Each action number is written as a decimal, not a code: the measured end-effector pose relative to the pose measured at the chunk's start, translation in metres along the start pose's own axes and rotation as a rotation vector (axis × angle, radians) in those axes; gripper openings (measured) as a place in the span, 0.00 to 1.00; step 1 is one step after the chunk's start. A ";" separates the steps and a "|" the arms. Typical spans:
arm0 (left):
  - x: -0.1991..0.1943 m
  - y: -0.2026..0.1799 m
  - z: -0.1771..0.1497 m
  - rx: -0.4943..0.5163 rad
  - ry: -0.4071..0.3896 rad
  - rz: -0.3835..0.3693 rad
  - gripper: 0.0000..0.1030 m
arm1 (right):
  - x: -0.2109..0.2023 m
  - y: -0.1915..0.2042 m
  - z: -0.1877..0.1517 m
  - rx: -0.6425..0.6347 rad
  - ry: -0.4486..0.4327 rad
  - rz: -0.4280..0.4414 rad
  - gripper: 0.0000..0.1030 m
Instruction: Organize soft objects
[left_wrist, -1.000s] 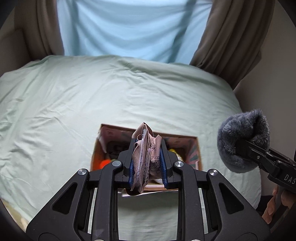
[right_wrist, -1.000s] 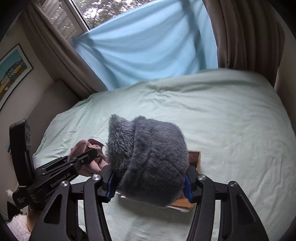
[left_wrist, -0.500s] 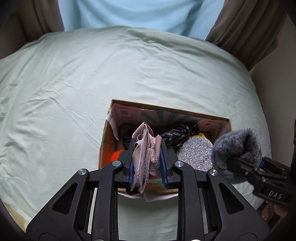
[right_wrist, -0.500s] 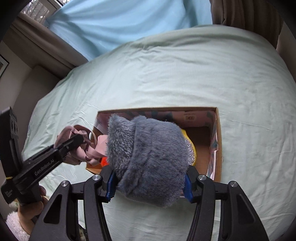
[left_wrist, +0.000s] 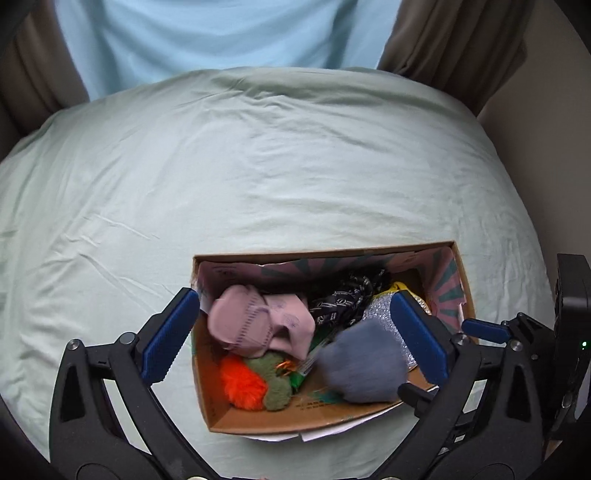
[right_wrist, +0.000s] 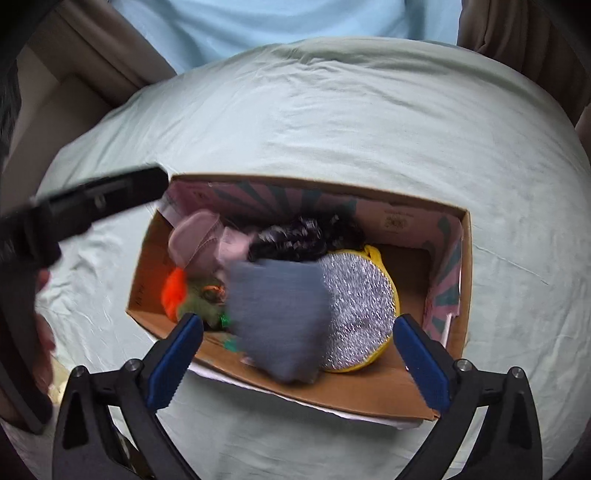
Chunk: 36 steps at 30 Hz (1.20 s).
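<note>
An open cardboard box (left_wrist: 466, 284) (right_wrist: 466, 258) lies on the bed. In it lie a pink cloth (left_wrist: 258, 325) (right_wrist: 207, 247), a grey furry item (left_wrist: 364, 365) (right_wrist: 277, 317), a silver sequin pouch (right_wrist: 358, 306), a black patterned cloth (left_wrist: 343, 302) (right_wrist: 303, 236), an orange fluffy item (left_wrist: 242, 387) and a green one (left_wrist: 275, 380). My left gripper (left_wrist: 295, 336) is open and empty above the box. My right gripper (right_wrist: 299, 358) is open and empty above the box's near side; the grey item below it is blurred.
The pale green bedsheet (left_wrist: 258, 166) spreads all around the box. A light blue curtain (left_wrist: 221, 33) and brown drapes (left_wrist: 450, 44) hang behind the bed. A beige wall is at the right. The left gripper's body (right_wrist: 92, 203) shows at the left of the right wrist view.
Both grippers moved over the box and opened. The pink cloth left the left gripper and the grey furry item left the right gripper; both are now in the box.
</note>
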<state>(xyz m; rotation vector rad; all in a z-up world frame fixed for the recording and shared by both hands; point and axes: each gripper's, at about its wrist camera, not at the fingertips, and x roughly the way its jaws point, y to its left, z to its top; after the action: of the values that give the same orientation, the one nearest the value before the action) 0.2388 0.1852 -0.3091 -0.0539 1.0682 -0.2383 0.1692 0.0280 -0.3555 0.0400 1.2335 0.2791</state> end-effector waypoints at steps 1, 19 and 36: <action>0.000 -0.002 0.001 0.015 0.002 0.007 1.00 | 0.002 -0.002 -0.003 0.006 0.012 -0.002 0.99; -0.069 -0.018 -0.017 -0.004 -0.049 0.075 1.00 | -0.080 -0.017 -0.015 0.074 -0.120 0.012 0.99; -0.293 -0.129 -0.043 -0.035 -0.421 0.128 1.00 | -0.347 -0.027 -0.048 0.044 -0.529 -0.156 0.99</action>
<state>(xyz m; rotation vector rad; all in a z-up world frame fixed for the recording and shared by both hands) 0.0451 0.1269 -0.0567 -0.0634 0.6530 -0.0859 0.0248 -0.0847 -0.0558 0.0515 0.7115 0.0936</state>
